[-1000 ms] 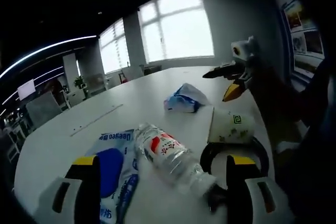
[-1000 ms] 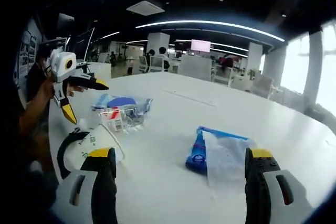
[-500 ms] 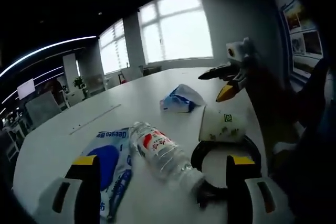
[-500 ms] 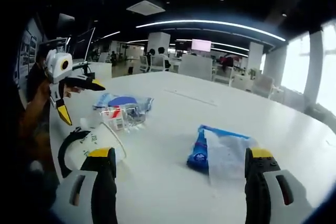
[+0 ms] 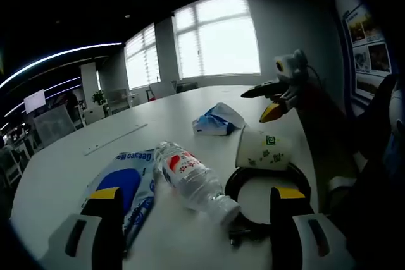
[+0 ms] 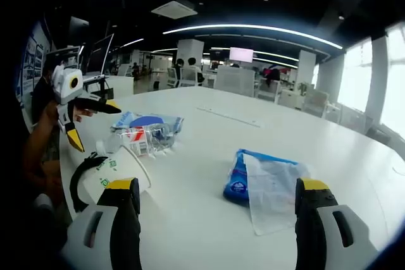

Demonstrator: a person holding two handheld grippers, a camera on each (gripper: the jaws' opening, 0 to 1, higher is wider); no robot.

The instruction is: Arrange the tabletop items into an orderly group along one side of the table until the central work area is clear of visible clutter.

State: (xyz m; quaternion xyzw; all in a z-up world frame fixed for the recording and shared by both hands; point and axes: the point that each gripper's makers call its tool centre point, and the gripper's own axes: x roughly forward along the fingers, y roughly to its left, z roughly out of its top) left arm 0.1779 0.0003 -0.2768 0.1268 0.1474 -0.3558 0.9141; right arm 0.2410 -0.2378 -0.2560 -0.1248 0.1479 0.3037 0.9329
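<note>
A large white oval table [image 5: 190, 118] [image 6: 209, 150] carries everything, with office chairs and bright windows behind its far edge. Along the near edge, in the left gripper view, a flat blue-and-white plastic wipes pack [image 5: 130, 191] [image 6: 147, 121] lies beside a clear plastic water bottle with a red-and-white label [image 5: 193, 178] [image 6: 144, 138], which rests on its side. A black ring-shaped cable or strap [image 5: 262, 181] [image 6: 82, 178], hard to identify, curls at that edge, and a white paper cup with green print [image 5: 262, 151] [image 6: 120, 167] lies tipped over against it; I cannot tell what, if anything, is in it. Further toward the middle sits a crumpled blue-and-white tissue packet [image 5: 217, 120] [image 6: 262, 184] with a white sheet spilling out. The left gripper [image 5: 193, 219] [image 6: 85, 118] and right gripper [image 6: 215, 213] [image 5: 269, 99] both hover with jaws spread wide, gripping nothing.
</note>
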